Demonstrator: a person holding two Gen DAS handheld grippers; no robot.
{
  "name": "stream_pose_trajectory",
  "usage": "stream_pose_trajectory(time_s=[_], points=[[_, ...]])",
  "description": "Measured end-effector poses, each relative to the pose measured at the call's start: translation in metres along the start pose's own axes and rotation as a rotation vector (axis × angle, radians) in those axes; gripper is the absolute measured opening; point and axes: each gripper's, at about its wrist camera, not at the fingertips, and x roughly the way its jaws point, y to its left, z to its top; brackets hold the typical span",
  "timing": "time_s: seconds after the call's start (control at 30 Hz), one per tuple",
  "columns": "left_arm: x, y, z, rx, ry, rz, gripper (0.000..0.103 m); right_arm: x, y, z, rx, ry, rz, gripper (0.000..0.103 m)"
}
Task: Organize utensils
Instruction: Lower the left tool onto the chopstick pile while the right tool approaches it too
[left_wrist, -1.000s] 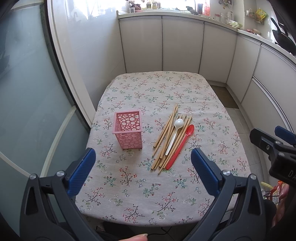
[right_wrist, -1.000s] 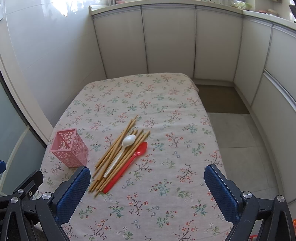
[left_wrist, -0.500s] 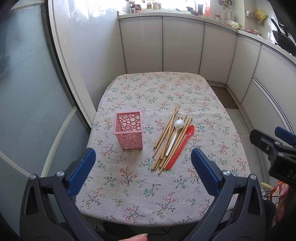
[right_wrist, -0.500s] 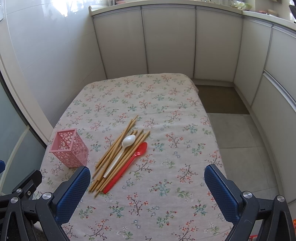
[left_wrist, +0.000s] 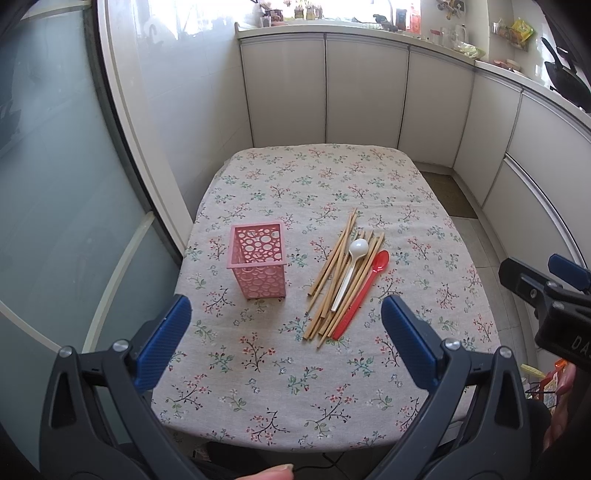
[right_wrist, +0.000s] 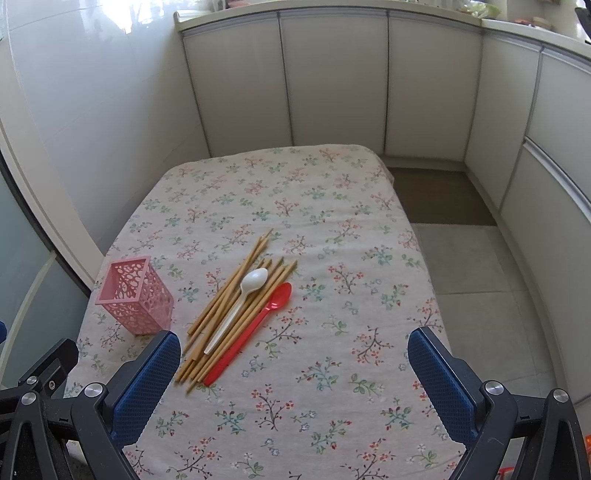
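Left wrist view: left gripper (left_wrist: 286, 339) hovers over the near end of the table (left_wrist: 369, 177), jaws spread wide, nothing between them. Floral tablecloth (left_wrist: 258, 387) covers the top. Pink perforated holder (left_wrist: 257, 265) stands upright just ahead of the left finger, slightly inboard. Bundle of wooden chopsticks (left_wrist: 334, 273) lies flat ahead, between the two fingers and nearer the right one, angled away to the right. White spoon (left_wrist: 351, 269) rests on top of the chopsticks, bowl at the far end. Red spoon (left_wrist: 364, 291) lies along the bundle's right edge, touching it, bowl far. Holder and bundle are apart, not touching. Right gripper (left_wrist: 546, 280) shows at the right edge, off the table side.

Right wrist view: right gripper (right_wrist: 295, 384) is also wide open and empty, low over the near table end. Chopsticks (right_wrist: 236, 295) with white spoon (right_wrist: 243, 299) on top and red spoon (right_wrist: 255, 325) alongside lie ahead of the left finger; the near tips of the bundle sit close to that finger pad (right_wrist: 147, 387). Pink holder (right_wrist: 135, 295) stands upright farther left, outside the jaw span. Part of the left gripper (right_wrist: 40, 373) is at the lower left edge.
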Motion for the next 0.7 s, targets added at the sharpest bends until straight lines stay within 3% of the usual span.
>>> stream_pose_trajectory(time_s=[0.17, 0.33, 0.53, 0.7], points=[[0.002, 0.004, 0.007, -0.009, 0.0, -0.001, 0.102, 0.003, -0.005, 0.007, 0.018, -0.005, -0.011, 0.102], [0.026, 0.002, 0.023, -0.006, 0.045, -0.085, 0.102, 0.021, -0.012, 0.026, 0.021, 0.027, -0.056, 0.102], [0.058, -0.015, 0.045, 0.052, 0.102, -0.131, 0.102, 0.06, -0.021, 0.057, 0.054, 0.111, -0.065, 0.102], [0.098, -0.025, 0.071, 0.037, 0.179, -0.156, 0.102, 0.098, -0.029, 0.075, 0.102, 0.198, -0.047, 0.102]])
